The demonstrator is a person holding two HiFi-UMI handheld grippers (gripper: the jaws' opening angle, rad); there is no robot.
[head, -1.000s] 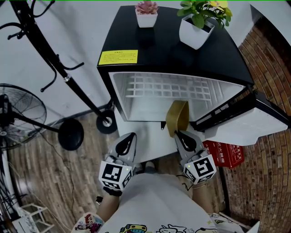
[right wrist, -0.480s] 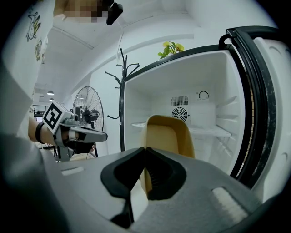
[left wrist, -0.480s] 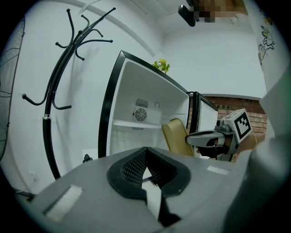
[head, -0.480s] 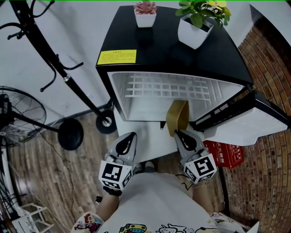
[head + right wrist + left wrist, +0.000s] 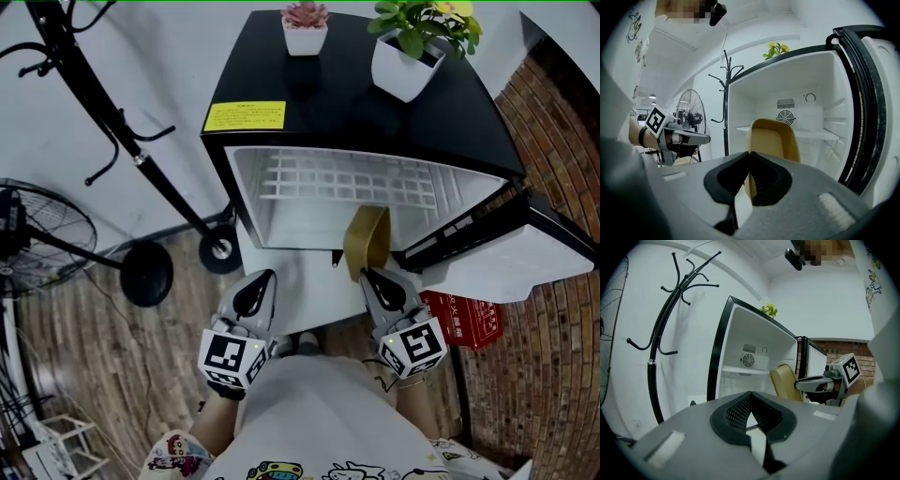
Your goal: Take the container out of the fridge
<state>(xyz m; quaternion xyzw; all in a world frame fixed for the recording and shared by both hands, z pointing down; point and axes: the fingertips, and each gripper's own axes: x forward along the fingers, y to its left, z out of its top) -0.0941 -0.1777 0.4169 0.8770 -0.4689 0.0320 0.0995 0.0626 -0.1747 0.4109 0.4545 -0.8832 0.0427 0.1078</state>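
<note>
No chg: R claw (image 5: 368,275) on container (image 5: 367,234)

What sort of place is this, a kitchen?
Probably a corner of a home or small office rather than a proper kitchen: a small fridge with potted plants on top, and beside it a coat rack and a standing fan.

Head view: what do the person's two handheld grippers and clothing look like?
Both the left gripper and the right gripper are grey, tapering wedges whose claw is lined with black ribbed pads. Each carries a white cube printed with black square markers at its rear. The person wears a white T-shirt with cartoon prints, and a dark band on the left wrist.
</note>
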